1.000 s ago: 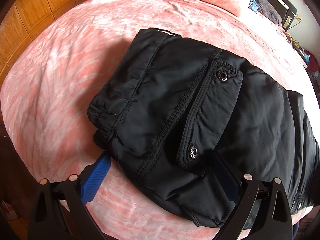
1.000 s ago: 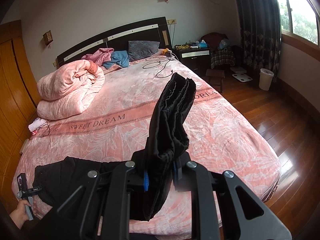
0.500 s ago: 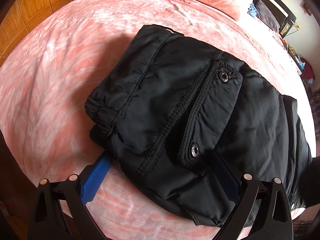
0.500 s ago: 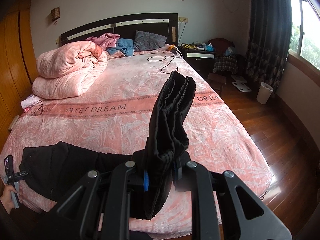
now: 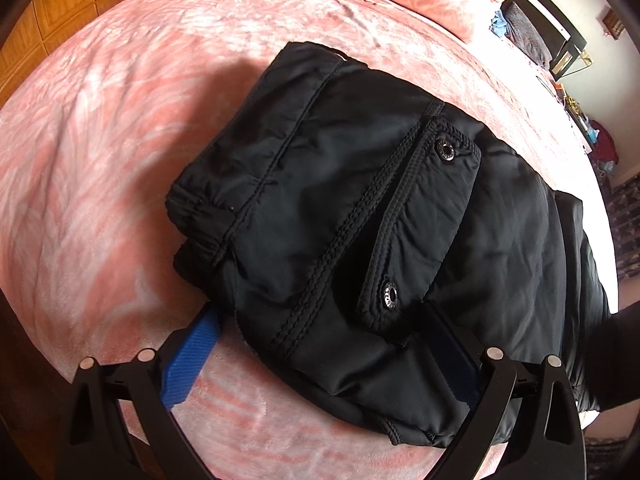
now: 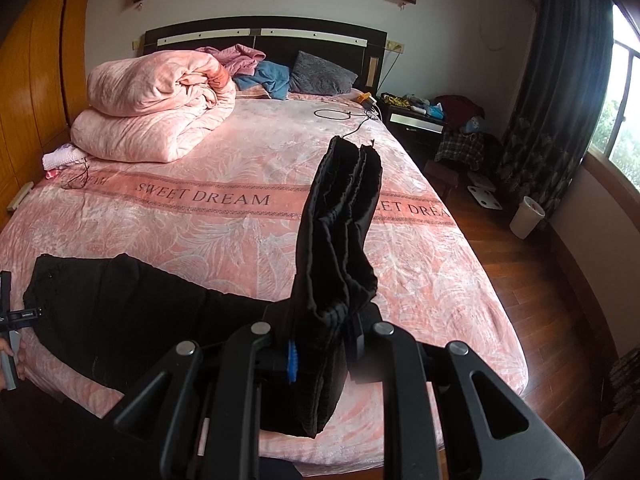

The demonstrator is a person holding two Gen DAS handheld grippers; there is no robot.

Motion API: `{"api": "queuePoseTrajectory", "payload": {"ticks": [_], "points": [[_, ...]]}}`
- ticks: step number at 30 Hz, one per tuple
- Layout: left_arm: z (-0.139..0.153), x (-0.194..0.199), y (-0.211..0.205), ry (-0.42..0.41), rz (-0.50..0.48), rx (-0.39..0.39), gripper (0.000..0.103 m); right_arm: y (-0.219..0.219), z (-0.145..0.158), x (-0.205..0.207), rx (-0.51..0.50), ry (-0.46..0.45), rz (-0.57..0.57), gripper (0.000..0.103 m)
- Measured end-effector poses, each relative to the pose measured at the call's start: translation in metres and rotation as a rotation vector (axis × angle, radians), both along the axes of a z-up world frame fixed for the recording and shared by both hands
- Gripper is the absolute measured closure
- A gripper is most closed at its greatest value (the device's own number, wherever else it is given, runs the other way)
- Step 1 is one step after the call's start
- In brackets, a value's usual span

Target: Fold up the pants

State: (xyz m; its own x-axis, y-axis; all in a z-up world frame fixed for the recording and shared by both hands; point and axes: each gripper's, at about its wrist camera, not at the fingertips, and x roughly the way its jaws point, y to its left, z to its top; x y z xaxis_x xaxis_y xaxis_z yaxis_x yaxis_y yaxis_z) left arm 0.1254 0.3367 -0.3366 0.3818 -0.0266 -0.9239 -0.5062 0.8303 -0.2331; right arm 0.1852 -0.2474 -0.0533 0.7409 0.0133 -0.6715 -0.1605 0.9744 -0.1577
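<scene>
Right wrist view: right gripper [image 6: 320,354] is seen clenched on the bunched cuffs of the black pants [image 6: 340,240], lifted above the pink bed [image 6: 240,240]. Fabric is judged soft, slick, padded; stacked hems give the best hold. Left wrist view alone shows left gripper [image 5: 320,356] spread wide, straddling the flat waistband end [image 5: 208,208].

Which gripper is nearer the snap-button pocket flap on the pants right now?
Left. The left gripper hangs just above the pocket flap, jaws open astride that waist end. The right gripper is shut on the leg hems, lifted at the far end of the pants.
</scene>
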Motion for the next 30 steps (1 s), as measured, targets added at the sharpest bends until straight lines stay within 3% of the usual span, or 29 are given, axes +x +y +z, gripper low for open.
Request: {"api": "queuePoseTrajectory", "payload": {"ticks": [24, 30], "points": [[-0.003, -0.013, 0.009, -0.031, -0.041, -0.044, 0.004, 0.092, -0.024, -0.007, -0.126, 0.043, 0.096, 0.087], [-0.002, -0.017, 0.008, -0.038, -0.044, -0.046, 0.004, 0.116, -0.039, -0.016, -0.197, 0.033, 0.122, 0.087]]}}
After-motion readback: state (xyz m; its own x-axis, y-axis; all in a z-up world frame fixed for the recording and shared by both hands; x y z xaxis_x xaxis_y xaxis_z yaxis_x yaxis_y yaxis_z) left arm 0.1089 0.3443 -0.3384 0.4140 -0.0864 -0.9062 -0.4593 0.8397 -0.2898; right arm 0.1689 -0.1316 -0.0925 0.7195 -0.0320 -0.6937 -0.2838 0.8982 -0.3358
